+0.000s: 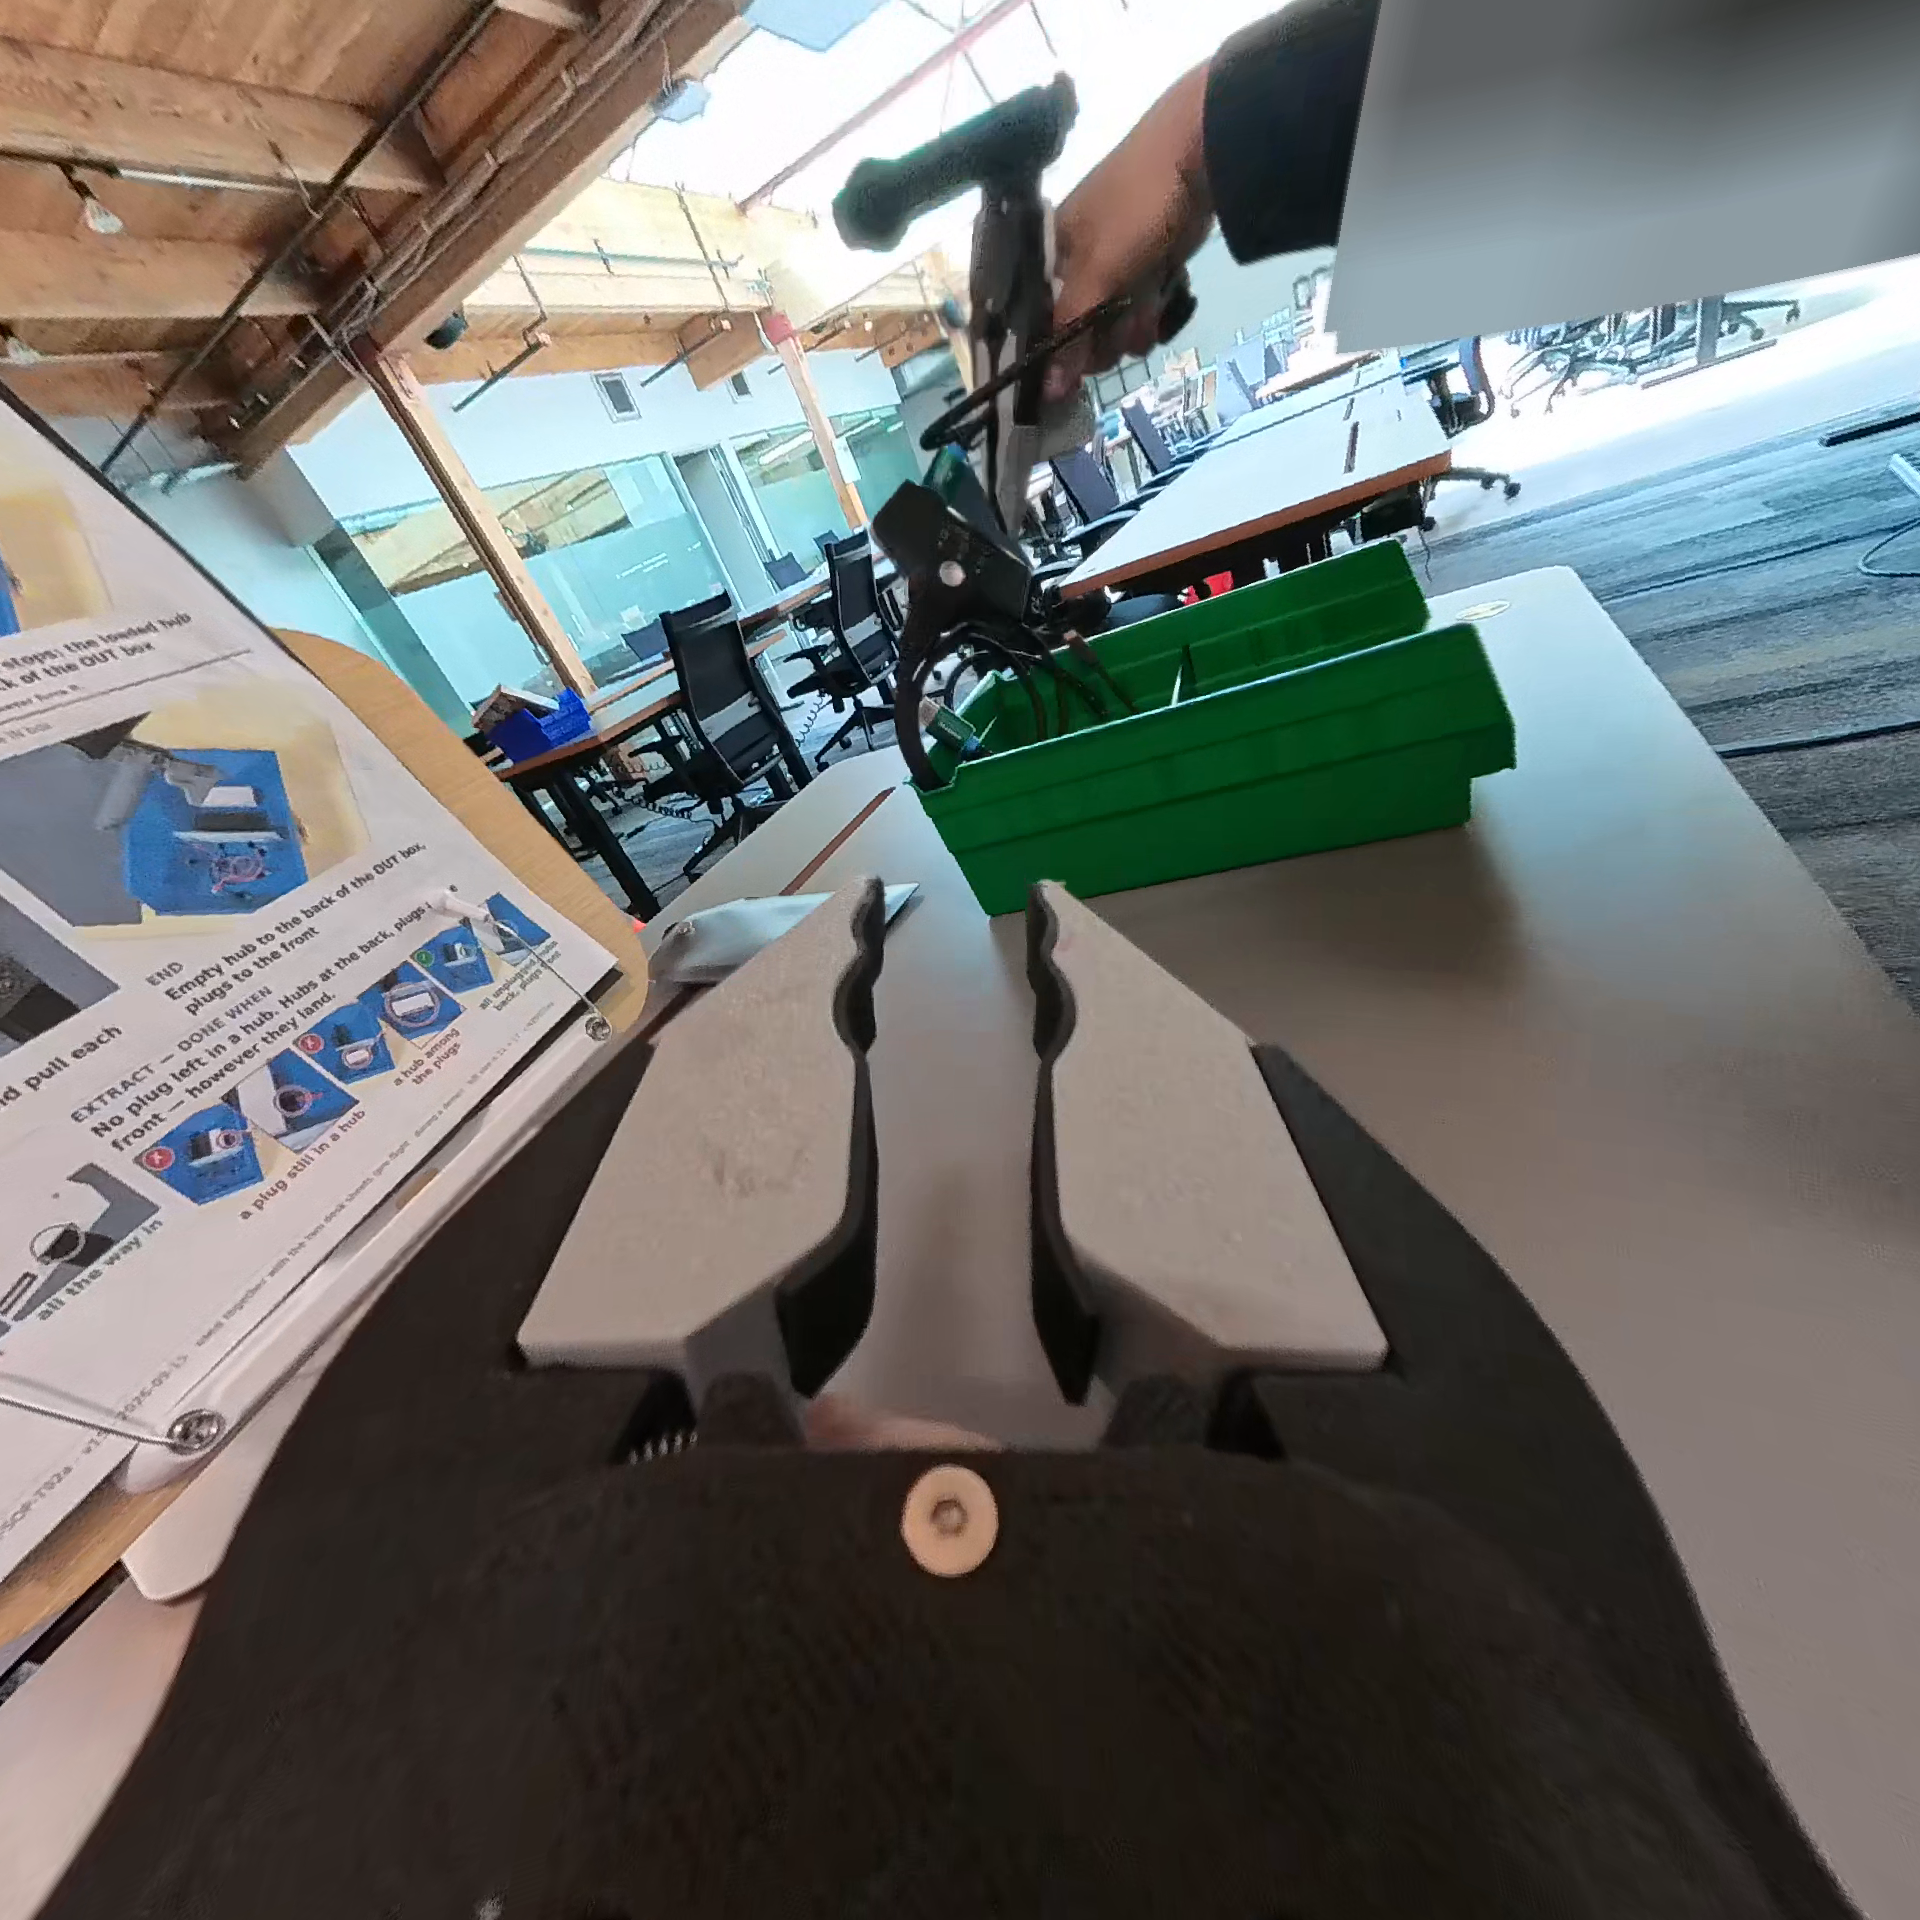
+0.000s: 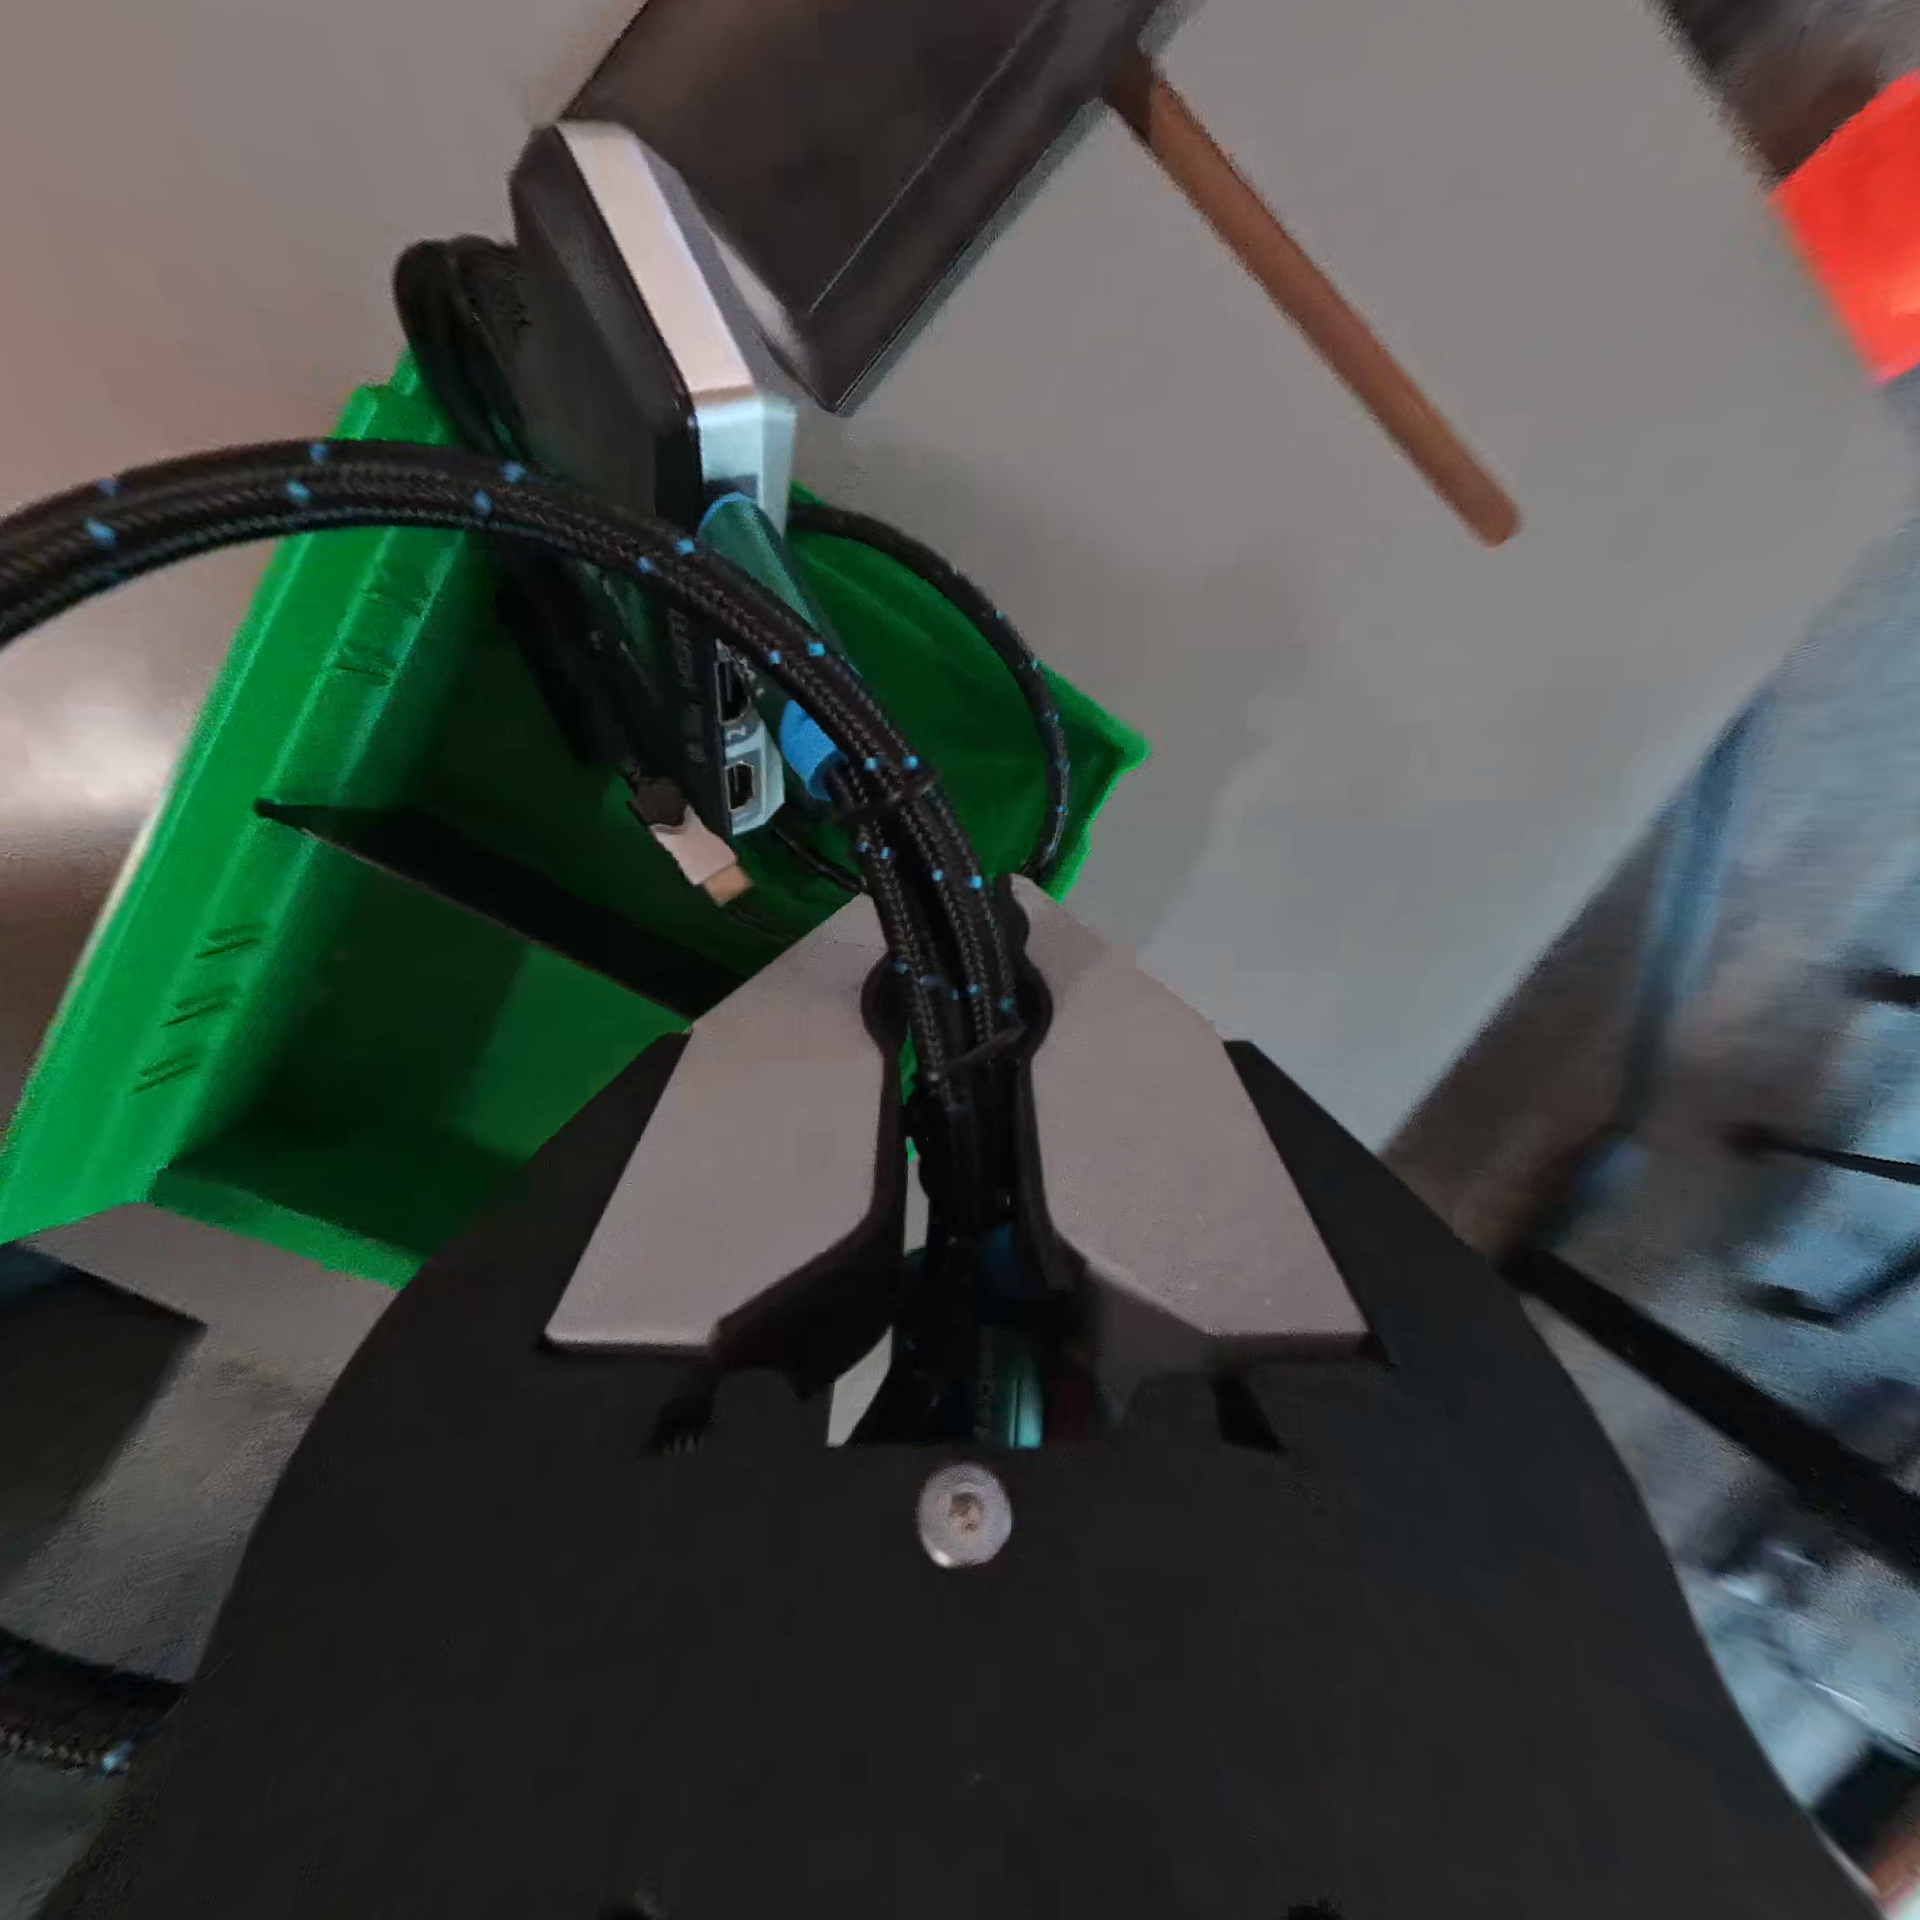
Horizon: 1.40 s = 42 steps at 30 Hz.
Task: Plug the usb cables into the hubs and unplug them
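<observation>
1. Right gripper (image 2: 961, 997): jaws clamped on braided cable bundle (image 2: 940, 935); hub (image 2: 634, 468) hangs beyond the tips, long axis continuing the jaw line, above green bin (image 2: 343, 935).
2. Left gripper (image 1: 951, 935): jaws apart, empty, low over table (image 1: 1558, 1091); bin ahead.

- The left tool (image 1: 951, 914) lies low and level, pointing forward, its two grey fingers (image 1: 748, 1122) parted with an empty gap between them.
- The right tool (image 2: 951, 966) points steeply downward, its fingers (image 2: 1132, 1143) drawn close together and clamped on something thin between the notched inner edges.
- In the left wrist view the right tool (image 1: 997, 416) shows farther off, raised high and held upright by a hand (image 1: 1117, 260) with a dark sleeve on the forearm.
</observation>
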Available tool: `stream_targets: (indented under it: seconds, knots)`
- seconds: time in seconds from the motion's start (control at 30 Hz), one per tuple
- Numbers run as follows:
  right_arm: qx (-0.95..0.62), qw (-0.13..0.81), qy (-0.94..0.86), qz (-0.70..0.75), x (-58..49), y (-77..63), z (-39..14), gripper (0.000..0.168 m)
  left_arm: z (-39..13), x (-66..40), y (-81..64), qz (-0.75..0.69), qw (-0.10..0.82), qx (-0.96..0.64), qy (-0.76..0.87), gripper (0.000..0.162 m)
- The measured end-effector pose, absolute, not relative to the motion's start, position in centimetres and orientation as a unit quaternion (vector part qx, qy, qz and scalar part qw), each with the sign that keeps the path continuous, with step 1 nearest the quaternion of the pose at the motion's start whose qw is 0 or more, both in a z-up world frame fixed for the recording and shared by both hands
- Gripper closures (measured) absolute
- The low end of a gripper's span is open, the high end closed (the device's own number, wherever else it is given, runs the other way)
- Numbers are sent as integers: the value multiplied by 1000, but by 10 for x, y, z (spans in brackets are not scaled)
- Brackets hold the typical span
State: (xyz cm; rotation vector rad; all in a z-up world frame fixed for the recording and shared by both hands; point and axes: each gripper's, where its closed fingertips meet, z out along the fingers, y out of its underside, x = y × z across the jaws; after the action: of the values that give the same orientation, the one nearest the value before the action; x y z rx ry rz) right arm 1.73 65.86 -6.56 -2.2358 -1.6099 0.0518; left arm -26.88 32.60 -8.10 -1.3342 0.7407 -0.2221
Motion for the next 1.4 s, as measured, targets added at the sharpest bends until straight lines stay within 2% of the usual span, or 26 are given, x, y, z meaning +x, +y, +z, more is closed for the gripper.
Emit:
stream_targets:
  seconds: [0.27, 0.37, 0.47, 0.6, 0.7, 0.77, 0.87, 1.03, 1.2, 1.4]
  knots:
    - [-846, 76, -527, 38, 75, 656, -160, 162, -91, -259, 329, -111, 700, -614, 345, 137]
    - [-837, 59, -534, 102, 60, 637, -176, 162, -97, -253, 331, -108, 693, -618, 355, 137]
    - [-842, 31, -533, 75, 68, 633, -189, 160, -104, -252, 333, -105, 685, -625, 360, 137]
    - [-841, 109, -527, 64, 63, 645, -174, 154, -106, -257, 336, -109, 683, -631, 352, 137]
    - [-816, 164, -534, 150, 38, 632, -148, 146, -104, -260, 336, -118, 683, -633, 344, 137]
    - [-782, 191, -556, 207, 23, 615, -134, 151, -105, -261, 337, -116, 683, -634, 344, 137]
    - [-782, 241, -522, 241, 11, 619, -123, 148, -107, -260, 338, -113, 680, -636, 347, 137]
    - [-789, 205, -476, 330, 6, 603, -132, 147, -113, -260, 339, -108, 674, -640, 352, 137]
    - [-765, 174, -423, 453, 9, 588, -125, 134, -112, -265, 341, -116, 676, -643, 341, 138]
    - [-752, 191, -424, 466, 3, 589, -123, 136, -117, -261, 342, -117, 669, -646, 349, 138]
